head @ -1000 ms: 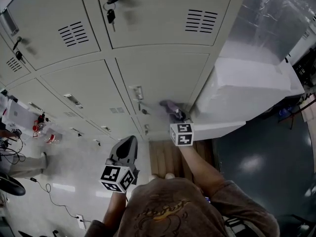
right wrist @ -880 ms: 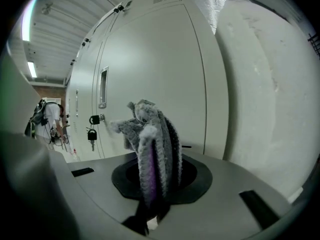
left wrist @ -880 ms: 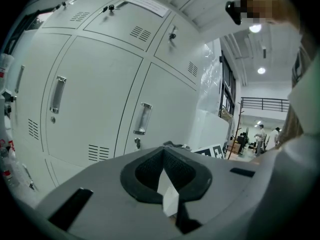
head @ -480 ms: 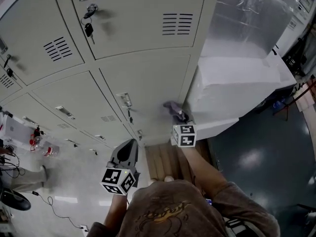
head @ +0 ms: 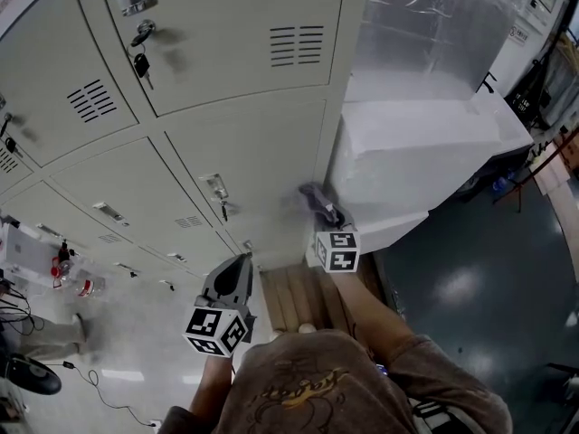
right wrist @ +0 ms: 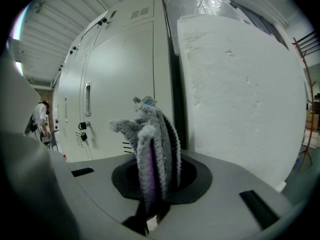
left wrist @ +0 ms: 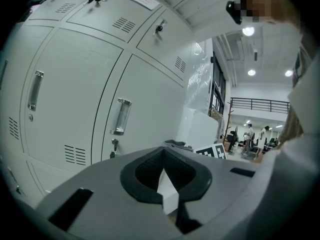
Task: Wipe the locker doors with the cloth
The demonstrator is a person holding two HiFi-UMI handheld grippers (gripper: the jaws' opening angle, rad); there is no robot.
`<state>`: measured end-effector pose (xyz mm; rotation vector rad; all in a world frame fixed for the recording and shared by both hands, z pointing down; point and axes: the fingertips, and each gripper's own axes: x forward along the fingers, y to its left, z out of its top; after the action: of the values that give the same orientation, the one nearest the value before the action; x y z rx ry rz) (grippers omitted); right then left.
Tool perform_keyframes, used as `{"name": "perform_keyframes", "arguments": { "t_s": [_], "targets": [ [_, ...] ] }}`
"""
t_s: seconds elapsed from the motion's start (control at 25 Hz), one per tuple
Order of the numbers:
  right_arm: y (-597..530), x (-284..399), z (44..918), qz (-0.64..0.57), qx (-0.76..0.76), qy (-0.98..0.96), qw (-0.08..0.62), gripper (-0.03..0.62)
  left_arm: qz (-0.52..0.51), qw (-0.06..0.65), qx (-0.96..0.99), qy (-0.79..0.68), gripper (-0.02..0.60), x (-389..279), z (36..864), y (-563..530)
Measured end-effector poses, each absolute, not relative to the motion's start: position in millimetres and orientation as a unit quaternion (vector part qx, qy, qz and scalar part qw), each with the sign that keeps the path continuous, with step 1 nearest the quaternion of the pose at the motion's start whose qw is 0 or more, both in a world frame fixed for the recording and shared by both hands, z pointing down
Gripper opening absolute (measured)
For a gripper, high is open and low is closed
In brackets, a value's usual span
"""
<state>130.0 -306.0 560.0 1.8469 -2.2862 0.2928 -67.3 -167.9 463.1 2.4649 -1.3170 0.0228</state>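
Looking at this one, the right claw (head: 326, 212) is clamped tight on the cloth (head: 313, 193), a fuzzy grey microfibre rag with a purple streak, bunched up and sticking out past the jaws in a floppy tuft. It's sitting down at the right edge of the lower locker door (head: 262, 143), just beside the big white foam block (head: 425, 143) parked against the lockers. I honestly can't tell from the head view if the tuft is pressed on the metal or hovering just off it.

The left claw (head: 241, 262) is closed up or near enough, with nothing in it, hanging back low and well apart from the door.

As for handling, the cloth looks light, soft and totally limp, so it'll fold over rather than push back. Only the bit beyond the jaws does any wiping. I reckon the grip near the middle of the bundle is about right: too near an edge and it'd just flap around. The painted door looks smooth, so the cloth should glide, though the door handle (head: 215, 186) and the lock under it could snag the fibres on a pass across.
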Motion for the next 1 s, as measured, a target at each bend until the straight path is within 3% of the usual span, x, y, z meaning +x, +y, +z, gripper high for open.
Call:
{"name": "perform_keyframes", "arguments": {
  "t_s": [1.0],
  "targets": [
    [-180, 113, 447, 0.062, 0.492, -0.867, 0.053, 0.052, -0.012, 0.163, 0.873, -0.459, 0.000, -51, 453, -161]
  ]
}}
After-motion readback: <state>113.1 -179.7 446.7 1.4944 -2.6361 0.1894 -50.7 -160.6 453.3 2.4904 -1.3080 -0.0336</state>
